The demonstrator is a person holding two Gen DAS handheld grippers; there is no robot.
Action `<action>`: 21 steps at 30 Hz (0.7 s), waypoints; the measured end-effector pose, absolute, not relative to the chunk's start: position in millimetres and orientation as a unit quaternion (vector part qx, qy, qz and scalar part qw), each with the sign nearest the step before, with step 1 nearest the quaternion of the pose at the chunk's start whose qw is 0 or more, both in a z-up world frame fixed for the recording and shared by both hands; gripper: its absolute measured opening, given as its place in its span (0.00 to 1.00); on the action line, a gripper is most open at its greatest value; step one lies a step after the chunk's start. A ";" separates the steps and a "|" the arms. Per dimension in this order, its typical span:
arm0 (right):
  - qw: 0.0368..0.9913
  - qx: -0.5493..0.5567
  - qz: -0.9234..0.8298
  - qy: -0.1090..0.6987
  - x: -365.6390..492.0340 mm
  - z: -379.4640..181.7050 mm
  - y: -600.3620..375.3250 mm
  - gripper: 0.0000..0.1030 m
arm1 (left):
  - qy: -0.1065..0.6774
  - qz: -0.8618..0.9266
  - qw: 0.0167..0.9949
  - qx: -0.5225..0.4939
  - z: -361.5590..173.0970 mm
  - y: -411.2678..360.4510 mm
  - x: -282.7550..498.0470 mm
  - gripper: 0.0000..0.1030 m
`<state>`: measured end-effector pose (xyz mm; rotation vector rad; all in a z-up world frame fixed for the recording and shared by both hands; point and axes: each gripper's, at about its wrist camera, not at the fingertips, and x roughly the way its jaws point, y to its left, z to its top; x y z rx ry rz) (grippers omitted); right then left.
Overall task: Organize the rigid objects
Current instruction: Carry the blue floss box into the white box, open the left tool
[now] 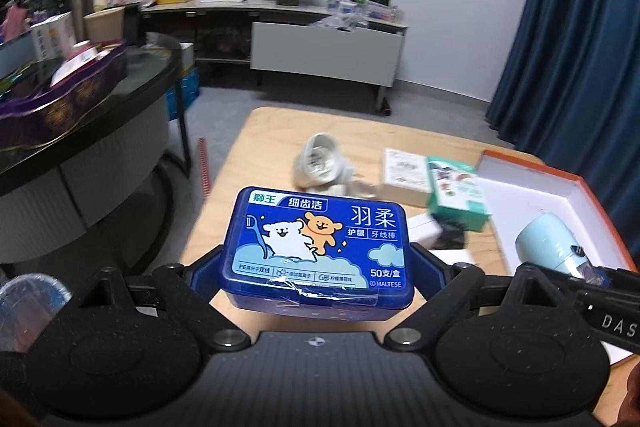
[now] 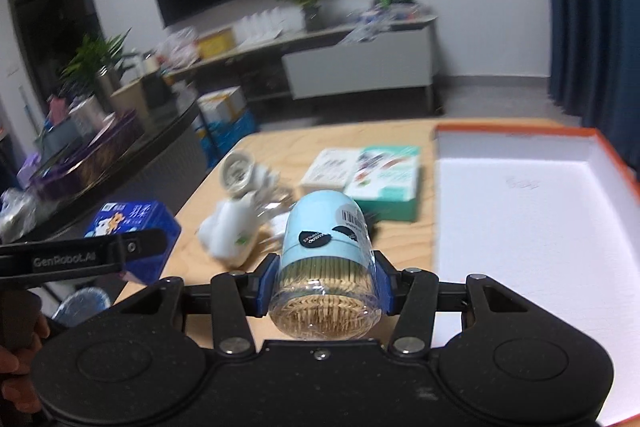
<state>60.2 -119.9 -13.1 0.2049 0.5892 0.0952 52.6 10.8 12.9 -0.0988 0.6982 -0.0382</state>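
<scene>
The blue floss-pick box [image 1: 318, 247] sits clamped between the jaws of the left gripper [image 1: 316, 267], its printed lid facing up and its long sides pressed by the blue pads; it is held above the near left part of the wooden tabletop [image 1: 256, 143]. The toothpick jar [image 2: 326, 263], pale blue with a clear end full of toothpicks, lies on its side between the jaws of the right gripper [image 2: 324, 291], which are clamped on its clear end, the blue cap pointing away from the camera.

Taking the orange-rimmed box [image 2: 520, 211] as the landmark: it lies open on the right side of the tabletop, white inside. The toothpick jar is held just left of its near left corner, above the tabletop. From the left wrist view, the jar seems to overlap the box's white floor, though whether it is over the box or beside it cannot be told. The floss-pick box is well to the left of the orange-rimmed box, beyond the jar.

Just left of the orange-rimmed box's far end lie a green carton [image 2: 386, 183] and, touching its left side, a white carton [image 2: 330, 167]. Further left lies a white round object [image 2: 238, 169], too blurred to identify. Nearer, between it and the jar, is a white plug-like item [image 2: 228, 231]. Left of the tabletop stands a dark counter [image 1: 92, 119] crowded with things.
</scene>
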 end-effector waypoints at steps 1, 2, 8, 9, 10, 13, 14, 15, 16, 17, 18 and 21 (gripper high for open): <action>0.952 0.103 0.041 0.286 57.8 -10.1 -125.7 0.57 | 0.341 -0.024 0.938 -0.048 15.4 6.6 54.0 0.91; 0.953 0.105 0.034 0.281 55.9 -7.2 -131.7 0.57 | 0.340 -0.028 0.939 -0.046 18.5 1.7 55.3 0.91; 0.961 0.102 -0.004 0.258 42.3 6.0 -160.4 0.57 | 0.338 -0.067 0.938 -0.035 24.4 -29.2 61.4 0.91; 0.961 0.103 -0.009 0.257 40.9 7.4 -164.8 0.57 | 0.338 -0.074 0.938 -0.034 25.2 -33.3 62.6 0.91; 0.961 0.104 -0.014 0.256 39.3 8.6 -168.9 0.57 | 0.338 -0.080 0.937 -0.034 25.6 -36.7 63.8 0.91; 0.962 0.108 -0.032 0.250 33.6 10.9 -181.1 0.57 | 0.342 -0.093 0.934 -0.032 25.0 -47.6 69.6 0.91; 0.962 0.110 -0.036 0.248 31.7 11.6 -185.2 0.57 | 0.343 -0.099 0.934 -0.032 24.9 -50.6 70.8 0.91; 0.962 0.111 -0.040 0.247 30.4 12.5 -188.5 0.57 | 0.345 -0.103 0.933 -0.032 24.7 -53.3 72.4 0.91; 0.962 0.113 -0.044 0.245 29.1 13.7 -192.1 0.57 | 0.345 -0.107 0.932 -0.032 24.8 -56.0 74.0 0.91; 0.962 0.115 -0.047 0.243 27.8 15.0 -195.6 0.57 | 0.344 -0.112 0.932 -0.030 25.1 -59.2 75.0 0.91; 0.963 0.116 -0.049 0.240 27.1 16.1 -198.1 0.57 | 0.342 -0.115 0.932 -0.029 24.8 -62.4 76.4 0.91; 0.964 0.115 -0.057 0.234 24.5 18.2 -207.9 0.57 | 0.342 -0.125 0.931 -0.024 23.5 -72.9 80.1 0.91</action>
